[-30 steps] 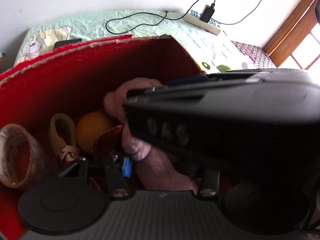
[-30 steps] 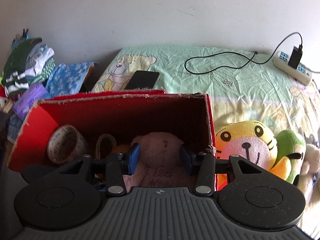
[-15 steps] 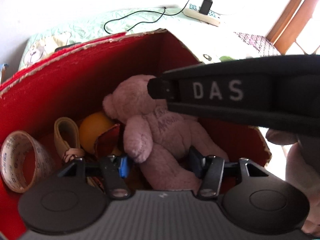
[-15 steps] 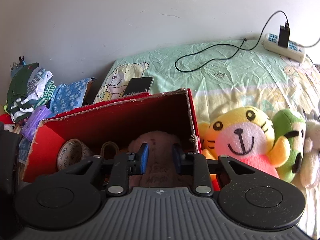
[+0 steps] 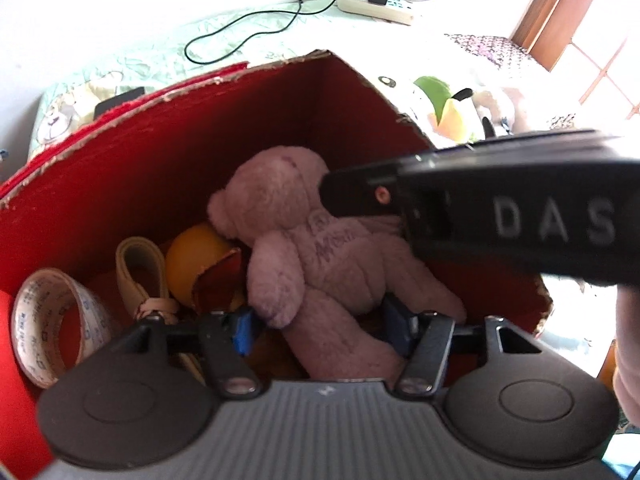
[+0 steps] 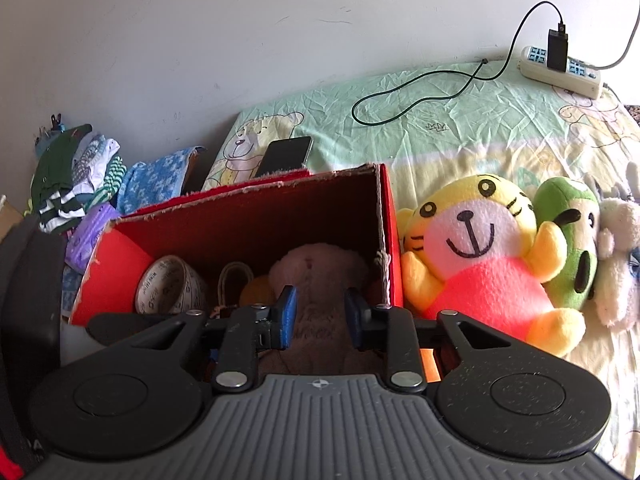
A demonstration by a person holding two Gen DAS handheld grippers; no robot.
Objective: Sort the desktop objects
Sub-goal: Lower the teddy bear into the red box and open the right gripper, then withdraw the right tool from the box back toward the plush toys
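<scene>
Left wrist view: the left tool (image 5: 320, 326) hangs over the red box (image 5: 120, 168), its jaws opening, the pink bear's (image 5: 320, 256) leg lying between the blue pads without being pressed. The bear lies in the box's right half, beside an orange ball (image 5: 192, 256), a beige strap (image 5: 138, 272) and a tape roll (image 5: 56, 324) at the left wall. The right tool's black body crosses the upper right of this view. In the right wrist view the right tool (image 6: 318, 316) stands narrowly parted above the bear (image 6: 320, 272), gripping nothing. On the bed (image 6: 480, 120), a tiger plush (image 6: 476, 252) touches the box's right side, with a green plush (image 6: 568, 240) next to it. A phone (image 6: 286, 156) lies behind the box.
</scene>
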